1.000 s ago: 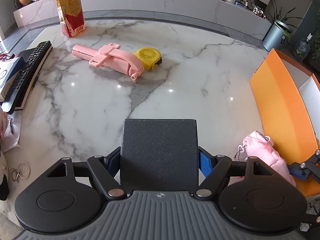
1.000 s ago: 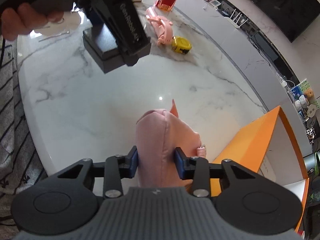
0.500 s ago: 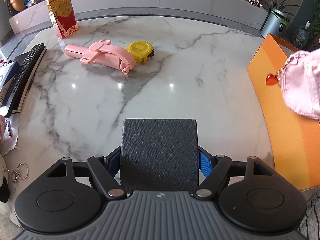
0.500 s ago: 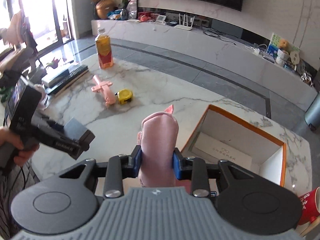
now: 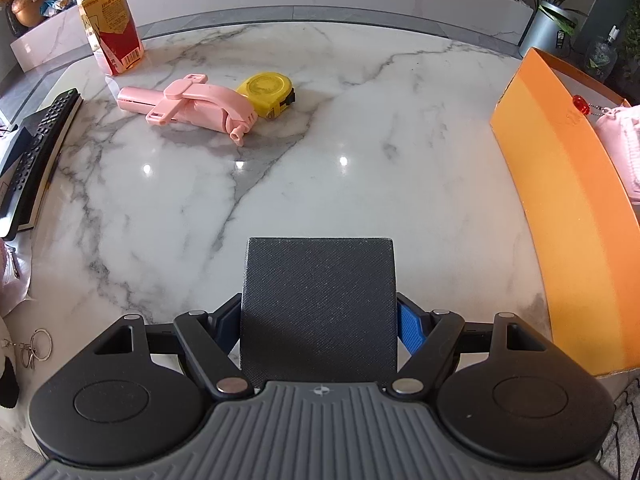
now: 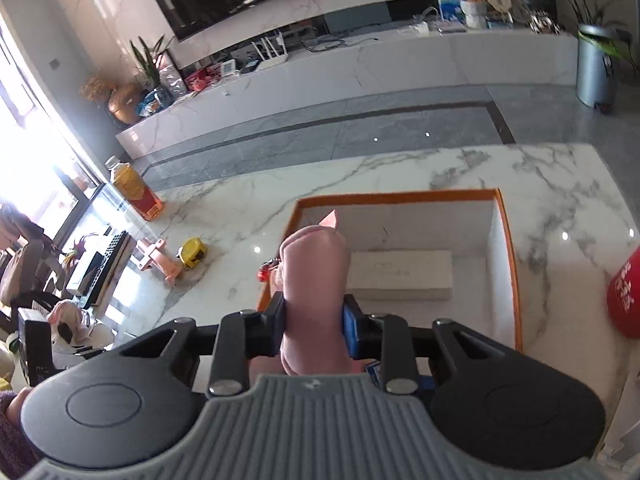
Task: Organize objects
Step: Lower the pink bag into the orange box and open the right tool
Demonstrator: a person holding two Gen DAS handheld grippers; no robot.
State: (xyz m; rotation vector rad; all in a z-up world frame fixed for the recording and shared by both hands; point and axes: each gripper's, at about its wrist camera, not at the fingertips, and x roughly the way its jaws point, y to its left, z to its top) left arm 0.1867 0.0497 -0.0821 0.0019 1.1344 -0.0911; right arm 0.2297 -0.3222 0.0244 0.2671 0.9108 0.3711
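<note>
Far left edge of the marble table (image 5: 360, 128): a black remote (image 5: 32, 152) lay on a dark book, with a key ring (image 5: 38, 346) nearer the rim. Behind them stood a tea bottle (image 5: 110, 26), upright. Right of it, mid-table, a pink folding gadget (image 5: 192, 106) lay flat with a yellow tape measure (image 5: 266, 90) touching its right end. Open marble separated these from the box; nothing stood in that stretch.

The left gripper (image 5: 320, 324) was clamped on a dark grey box (image 5: 318, 304), both pads pressed on its sides and the jaws wide to span it, held above the near table edge.

Right side: an orange box (image 5: 560, 208) with white inner walls stood open, and a white flat carton (image 6: 400, 274) lay on its floor. The right gripper (image 6: 314, 320) held a pink plush toy (image 6: 312, 276), its jaws closing and squeezing the soft body. The toy hung over the orange box's near-left corner, its red charm (image 5: 580, 104) dangling at the left wall. A red cup (image 6: 626, 296) stood beside the box, far right.
</note>
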